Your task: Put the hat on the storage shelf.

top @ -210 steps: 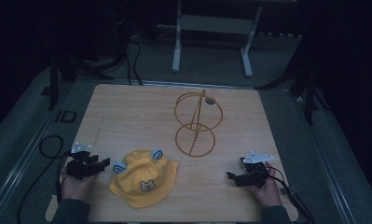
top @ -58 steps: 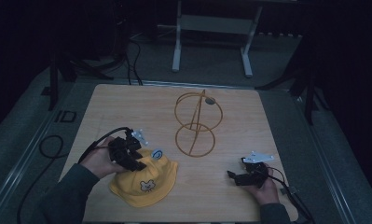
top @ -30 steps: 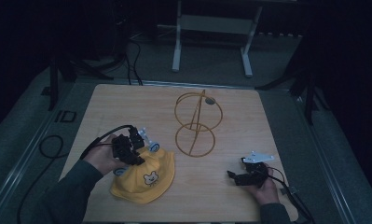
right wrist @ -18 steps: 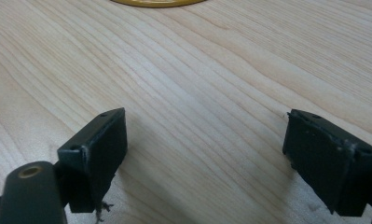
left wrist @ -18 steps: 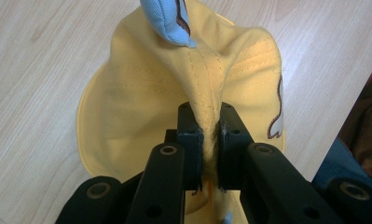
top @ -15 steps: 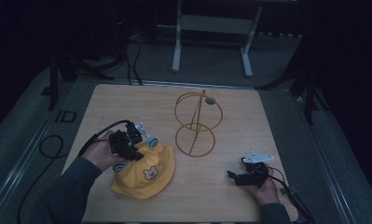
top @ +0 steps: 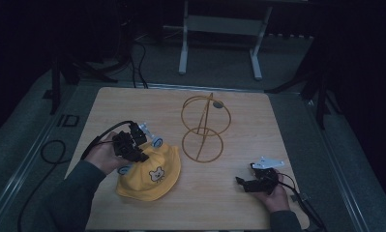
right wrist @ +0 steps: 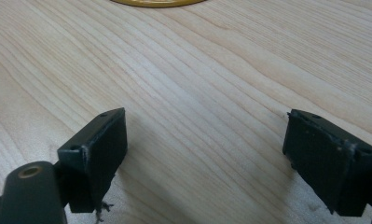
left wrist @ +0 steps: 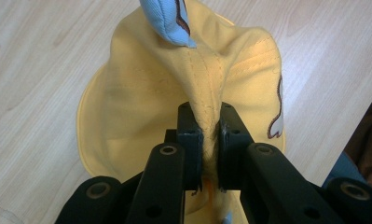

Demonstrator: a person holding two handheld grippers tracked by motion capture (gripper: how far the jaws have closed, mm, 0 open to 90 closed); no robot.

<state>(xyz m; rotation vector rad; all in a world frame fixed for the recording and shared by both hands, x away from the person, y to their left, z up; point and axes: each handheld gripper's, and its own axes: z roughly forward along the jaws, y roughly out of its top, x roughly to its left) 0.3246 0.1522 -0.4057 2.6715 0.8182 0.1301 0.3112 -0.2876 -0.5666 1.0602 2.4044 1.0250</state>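
A yellow child's hat (top: 151,171) with blue ears and a small bear face lies at the front left of the wooden table (top: 258,121). My left gripper (top: 135,152) is shut on a fold of the hat's crown; in the left gripper view the yellow fabric (left wrist: 188,88) is pinched between the jaws of that gripper (left wrist: 207,140), and a blue ear (left wrist: 167,21) shows above. My right gripper (top: 244,183) rests at the front right, open, with bare wood between the jaws of this gripper (right wrist: 204,144).
A gold wire stand (top: 203,128) made of two hoops on a post stands at the table's middle, just right of the hat. The yellow brim edge (right wrist: 153,3) shows at the top of the right gripper view. Cables trail off both grippers.
My left hand moved from the table's left edge onto the hat and shut on its crown, pulling the fabric up and slightly left. The right gripper stayed where it was.
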